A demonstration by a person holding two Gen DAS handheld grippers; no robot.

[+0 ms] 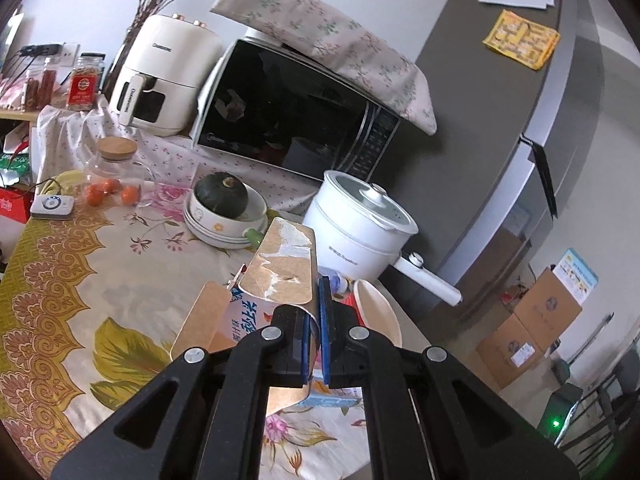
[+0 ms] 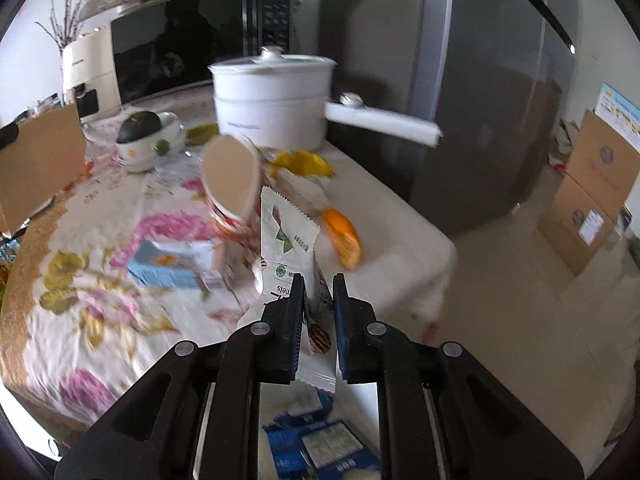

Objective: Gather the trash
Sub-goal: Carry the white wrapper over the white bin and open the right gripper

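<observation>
My left gripper (image 1: 318, 312) is shut on a brown cardboard flap (image 1: 280, 268) of an open carton with a blue-and-white printed side (image 1: 244, 316), held over the flowered tablecloth (image 1: 120, 280). In the right wrist view the same carton's flap (image 2: 40, 160) shows at the left edge. My right gripper (image 2: 318, 292) is shut on a white snack wrapper (image 2: 288, 240), which stands up between the pads. Behind the wrapper lie a tipped paper cup (image 2: 232, 180), a small blue box (image 2: 168, 268), an orange piece (image 2: 344, 236) and a yellow scrap (image 2: 304, 162). A blue wrapper (image 2: 316, 448) lies below the gripper.
A white electric pot (image 2: 272, 96) with a long handle stands at the table's far corner. Stacked bowls hold a dark squash (image 1: 224, 208). Behind them are a microwave (image 1: 288, 116) and an air fryer (image 1: 160, 76). A grey fridge (image 1: 500, 140) and cardboard boxes (image 2: 592, 192) stand to the right.
</observation>
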